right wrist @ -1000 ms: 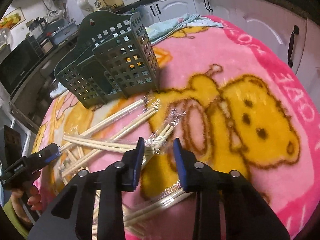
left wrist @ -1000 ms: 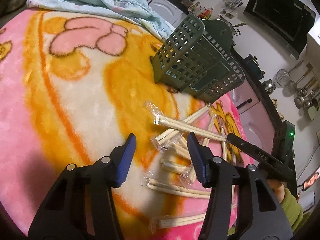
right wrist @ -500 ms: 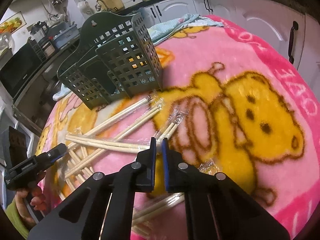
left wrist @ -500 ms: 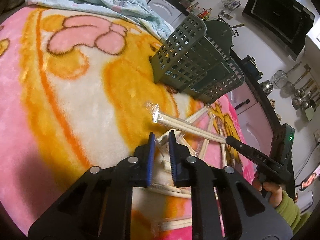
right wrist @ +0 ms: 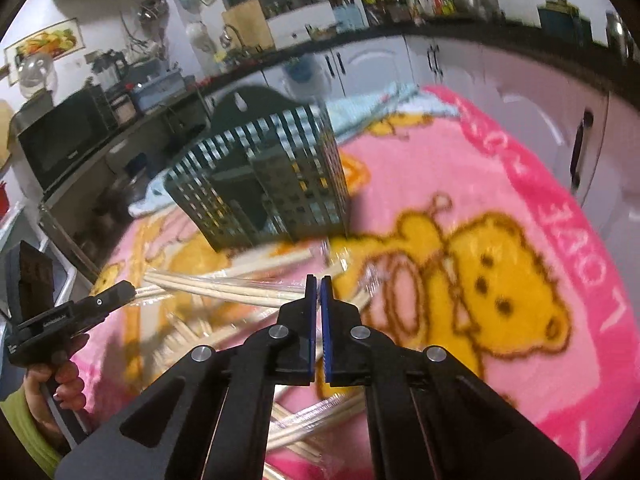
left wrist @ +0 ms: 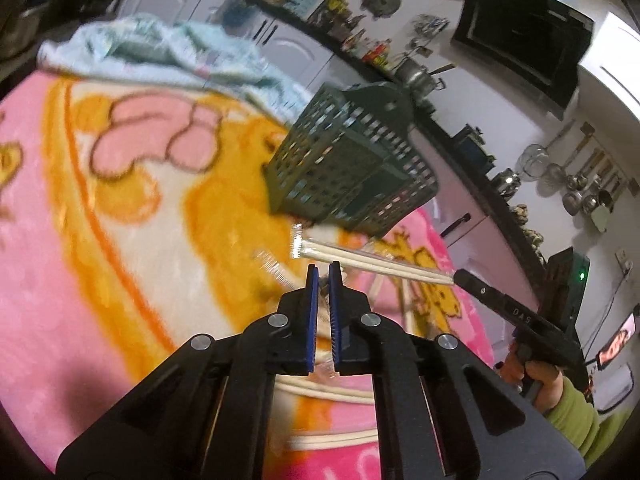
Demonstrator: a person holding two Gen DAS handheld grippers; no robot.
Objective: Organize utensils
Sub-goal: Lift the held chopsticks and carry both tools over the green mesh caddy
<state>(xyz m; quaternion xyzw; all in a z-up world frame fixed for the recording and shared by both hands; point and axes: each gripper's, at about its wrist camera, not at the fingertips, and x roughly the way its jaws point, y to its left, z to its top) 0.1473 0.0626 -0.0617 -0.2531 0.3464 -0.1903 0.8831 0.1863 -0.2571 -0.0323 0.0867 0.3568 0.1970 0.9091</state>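
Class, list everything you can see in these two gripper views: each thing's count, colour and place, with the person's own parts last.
Caddy: one, dark green, perforated, standing on the blanket.
Lifted chopstick pair: one, pale wood in clear wrapper, spanning between the two grippers.
Loose chopsticks: several wrapped pairs, pale, scattered before the caddy.
Blanket: one, pink with yellow bear, covering the surface.
Cloth: one, light blue, crumpled behind the caddy.
Left gripper: black, blue fingers, shut on the pair's wrapper.
Right gripper: black, blue fingers, shut on the pair's other end.
Sleeve: green, right arm.
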